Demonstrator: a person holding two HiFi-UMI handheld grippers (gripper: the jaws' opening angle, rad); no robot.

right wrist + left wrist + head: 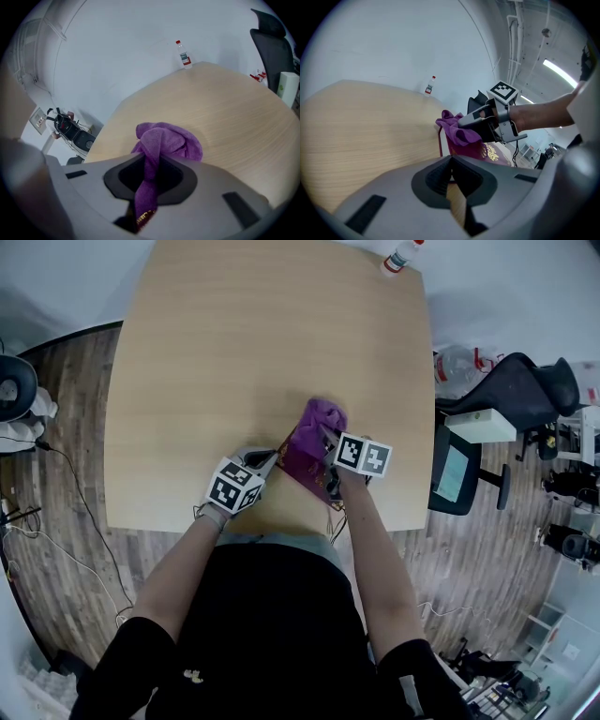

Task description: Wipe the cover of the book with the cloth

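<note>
A maroon book (302, 463) with gold lettering (492, 153) lies near the table's front edge. My left gripper (271, 458) reaches its left edge, and in the left gripper view the jaws (451, 162) look closed on that edge. My right gripper (327, 441) is over the book, shut on a bunched purple cloth (321, 416). In the right gripper view the cloth (165, 140) runs down between the jaws of the right gripper (149, 174), with a bit of gold print showing below. The left gripper view shows the cloth (457, 130) pressed at the book's top.
The book lies on a light wooden table (234, 352). A small plastic bottle (401, 257) stands at the table's far right corner. A black office chair (511, 395) and a boxy unit stand to the right of the table. Cables lie on the floor at the left.
</note>
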